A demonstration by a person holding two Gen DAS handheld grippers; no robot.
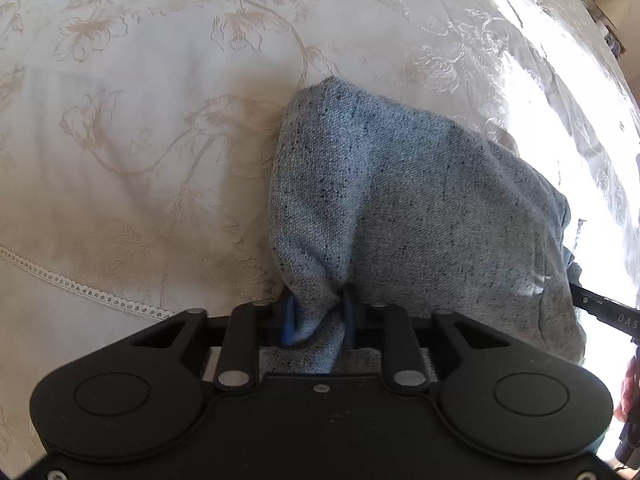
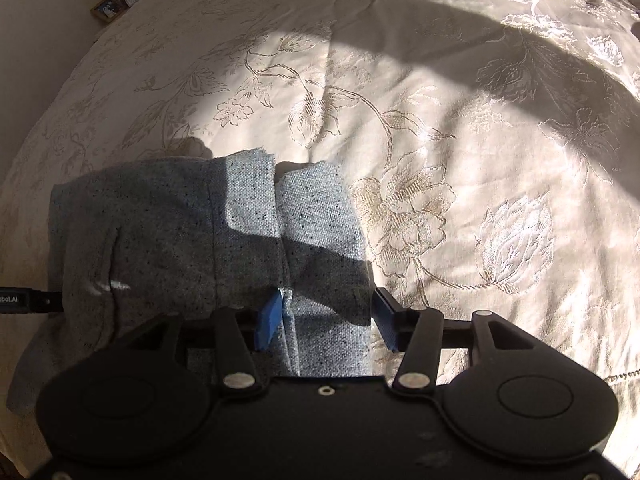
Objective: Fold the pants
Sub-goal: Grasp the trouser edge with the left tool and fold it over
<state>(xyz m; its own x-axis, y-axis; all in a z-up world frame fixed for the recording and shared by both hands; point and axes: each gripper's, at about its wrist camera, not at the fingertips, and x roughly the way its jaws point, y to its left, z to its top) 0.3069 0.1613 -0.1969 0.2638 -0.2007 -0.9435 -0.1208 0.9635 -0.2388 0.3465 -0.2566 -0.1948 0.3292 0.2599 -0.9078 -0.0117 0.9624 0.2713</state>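
Observation:
The pants [image 1: 420,208] are grey-blue speckled fabric, folded into a compact bundle on a cream floral bedspread [image 1: 140,140]. My left gripper [image 1: 318,320] is shut on a bunched near edge of the pants. In the right wrist view the pants [image 2: 180,232] lie left of centre. My right gripper [image 2: 326,320] is open, its blue-padded fingers [image 2: 270,318] straddling the right part of the bundle's near edge. The other gripper's black finger tip shows at the far right of the left wrist view [image 1: 608,312] and at the far left of the right wrist view [image 2: 28,300].
The bedspread [image 2: 440,140] stretches all around, with strong sunlight and shadows. A lace seam [image 1: 80,284] runs across the lower left. Small framed items [image 2: 116,2] stand on a surface beyond the bed's far left edge.

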